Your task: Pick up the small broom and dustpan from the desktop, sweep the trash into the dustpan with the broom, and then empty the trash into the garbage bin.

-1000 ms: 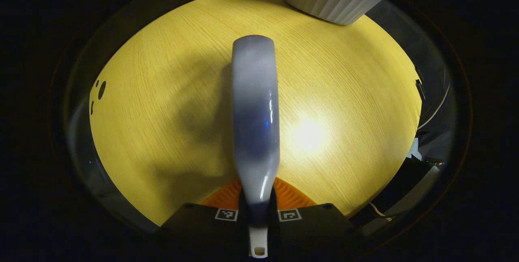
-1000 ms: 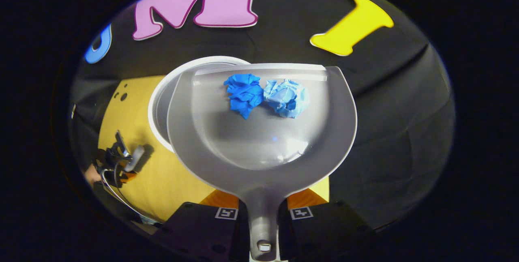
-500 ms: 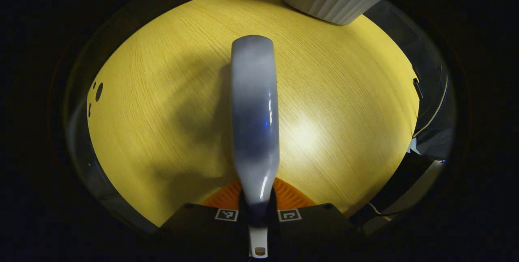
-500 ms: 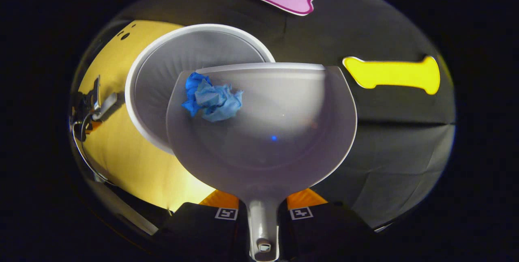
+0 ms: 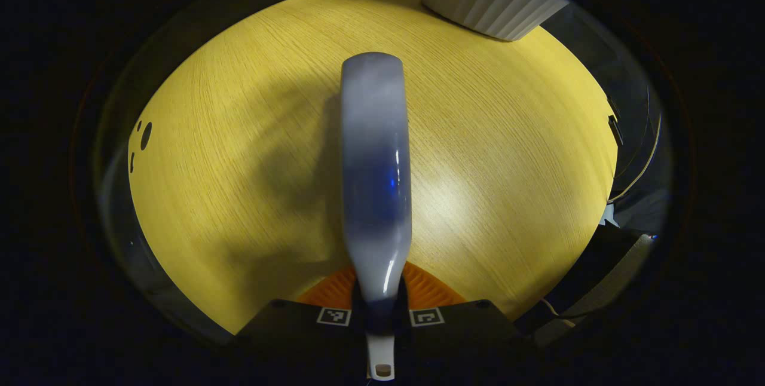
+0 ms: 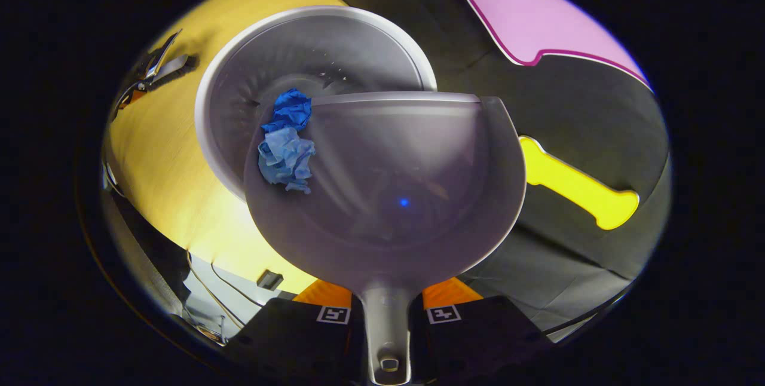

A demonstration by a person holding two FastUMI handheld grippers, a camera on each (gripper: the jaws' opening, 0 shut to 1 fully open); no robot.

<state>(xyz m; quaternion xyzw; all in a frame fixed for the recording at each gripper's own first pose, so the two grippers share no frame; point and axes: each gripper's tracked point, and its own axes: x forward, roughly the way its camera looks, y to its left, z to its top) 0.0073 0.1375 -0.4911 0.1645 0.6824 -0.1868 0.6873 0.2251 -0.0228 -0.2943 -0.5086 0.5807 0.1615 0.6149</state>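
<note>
Right gripper clamped the dustpan handle, tipping it over the bin so both paper wads slid toward its rim. Left gripper gripped the broom, parked above the tabletop, probably to stay clear.

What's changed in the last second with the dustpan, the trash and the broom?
The right gripper has rolled the dustpan toward the garbage bin. The two blue paper wads slid from the middle of the pan's front lip to the bin-side corner, one above the other, now at the edge over the bin. The left gripper keeps the broom clamped over the desktop, almost unmoved.
</note>
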